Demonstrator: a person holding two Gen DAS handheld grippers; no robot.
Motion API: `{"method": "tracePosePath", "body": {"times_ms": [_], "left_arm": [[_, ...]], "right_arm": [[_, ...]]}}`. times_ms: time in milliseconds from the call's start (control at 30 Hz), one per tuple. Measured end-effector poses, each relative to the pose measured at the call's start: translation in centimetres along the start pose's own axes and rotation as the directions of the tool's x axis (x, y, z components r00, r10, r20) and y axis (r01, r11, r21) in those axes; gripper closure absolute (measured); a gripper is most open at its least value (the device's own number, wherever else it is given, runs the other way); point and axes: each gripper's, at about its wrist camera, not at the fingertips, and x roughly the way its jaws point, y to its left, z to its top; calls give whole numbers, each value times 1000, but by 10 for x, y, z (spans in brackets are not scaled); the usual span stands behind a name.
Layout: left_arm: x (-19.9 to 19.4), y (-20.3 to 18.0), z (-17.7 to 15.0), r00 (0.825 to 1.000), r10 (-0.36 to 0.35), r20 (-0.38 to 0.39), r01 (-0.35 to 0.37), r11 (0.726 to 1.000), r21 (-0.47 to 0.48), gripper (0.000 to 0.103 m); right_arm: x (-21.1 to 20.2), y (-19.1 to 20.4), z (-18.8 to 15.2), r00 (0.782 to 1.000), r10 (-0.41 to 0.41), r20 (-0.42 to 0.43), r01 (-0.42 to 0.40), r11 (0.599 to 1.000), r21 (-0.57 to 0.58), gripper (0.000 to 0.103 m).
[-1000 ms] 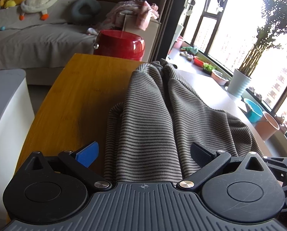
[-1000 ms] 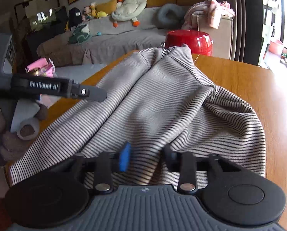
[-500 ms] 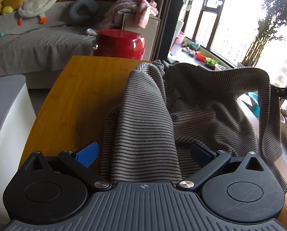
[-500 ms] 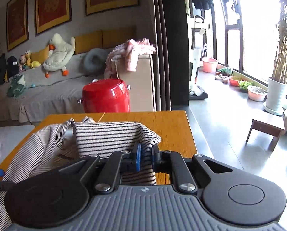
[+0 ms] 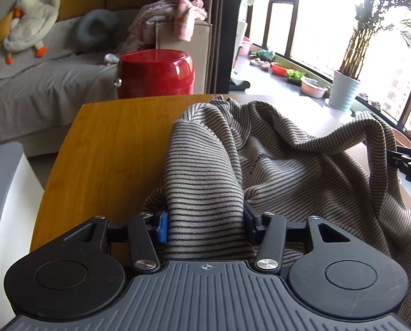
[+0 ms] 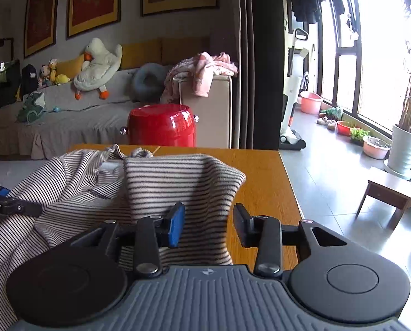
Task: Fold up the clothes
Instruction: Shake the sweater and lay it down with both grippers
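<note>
A beige garment with thin dark stripes [image 5: 274, 160] lies bunched on the wooden table [image 5: 114, 138]. My left gripper [image 5: 204, 224] is shut on a thick fold of the striped garment at the near edge. In the right wrist view the same garment [image 6: 164, 182] drapes over the table [image 6: 263, 171]. My right gripper [image 6: 208, 224] is open, its jaws standing apart around a folded edge of cloth that hangs between them. The left gripper's finger [image 6: 9, 207] shows at the left edge of that view.
A red round stool [image 5: 155, 73] stands beyond the table's far end, with a grey sofa [image 5: 39, 82] behind it. A white cabinet [image 5: 1, 220] stands at the table's left. A window ledge with a potted plant [image 5: 343, 91] and a low wooden stool [image 6: 387, 193] are at the right.
My left gripper has closed on the garment's fold; it was open before. My right gripper, shut on the cloth half a second ago, has opened. The garment's right side has sunk lower.
</note>
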Motion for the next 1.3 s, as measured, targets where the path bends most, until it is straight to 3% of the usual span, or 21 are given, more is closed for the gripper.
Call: {"method": "tracePosePath", "body": {"times_ms": [133, 200, 267, 300, 367, 500, 533, 600, 667, 733, 833, 900, 933, 967, 1100, 1200, 1300], "left_arm": [[-6, 8, -2, 997, -72, -26, 71, 997, -39, 37], [-6, 10, -3, 994, -96, -43, 94, 994, -56, 40], [-8, 12, -2, 997, -75, -34, 73, 996, -44, 62], [-10, 14, 0, 998, -66, -20, 66, 997, -40, 64], [-15, 17, 7, 999, -44, 18, 45, 998, -32, 79], [-26, 25, 31, 989, 49, 138, -49, 999, -7, 87], [-27, 29, 36, 983, 86, 164, -87, 996, -4, 93], [-28, 36, 46, 966, 153, 209, -155, 988, -7, 93], [-25, 49, 56, 958, 187, 216, -183, 982, -38, 93], [-22, 59, 60, 962, 186, 201, -177, 982, -64, 93], [-21, 67, 60, 980, 106, 168, -89, 991, -102, 88], [-19, 65, 56, 989, 50, 141, -35, 994, -105, 72], [-16, 63, 53, 991, 33, 129, -19, 994, -105, 61], [-13, 61, 50, 993, 10, 117, 2, 995, -104, 56], [1, 56, 45, 995, -75, 68, 84, 987, -141, 46], [10, 48, 42, 994, -94, 51, 100, 986, -132, 38], [23, 42, 40, 996, -84, 23, 86, 990, -113, 27]], "right_arm": [[2, 10, -5, 996, 84, 21, -85, 996, 23, 50], [11, 15, -12, 996, 84, -8, -84, 996, 30, 50], [19, 17, -12, 995, 79, -53, -76, 996, 42, 50], [20, 17, -12, 995, 77, -58, -74, 996, 45, 49], [21, 16, -12, 995, 77, -68, -74, 996, 51, 49], [21, 12, -14, 994, 72, -78, -67, 996, 63, 49], [20, 10, -15, 994, 66, -82, -61, 996, 68, 49], [19, 5, -16, 995, 51, -91, -44, 996, 78, 49], [15, 5, -11, 996, 32, -79, -28, 998, 47, 49], [10, 6, -6, 998, 13, -63, -12, 1000, 10, 49], [2, 7, 2, 999, -14, -38, 12, 999, -45, 49], [-3, 8, 8, 999, -31, -20, 30, 996, -81, 49], [-6, 11, 16, 1000, -21, -6, 20, 996, -90, 49], [-8, 14, 26, 1000, -3, 11, 4, 995, -96, 48], [-4, 37, 59, 996, 77, 46, -67, 981, -184, 37], [20, 64, 62, 994, 108, 4, -102, 950, -296, 30], [61, 83, 49, 991, 88, -103, -120, 924, -363, 30]]}}
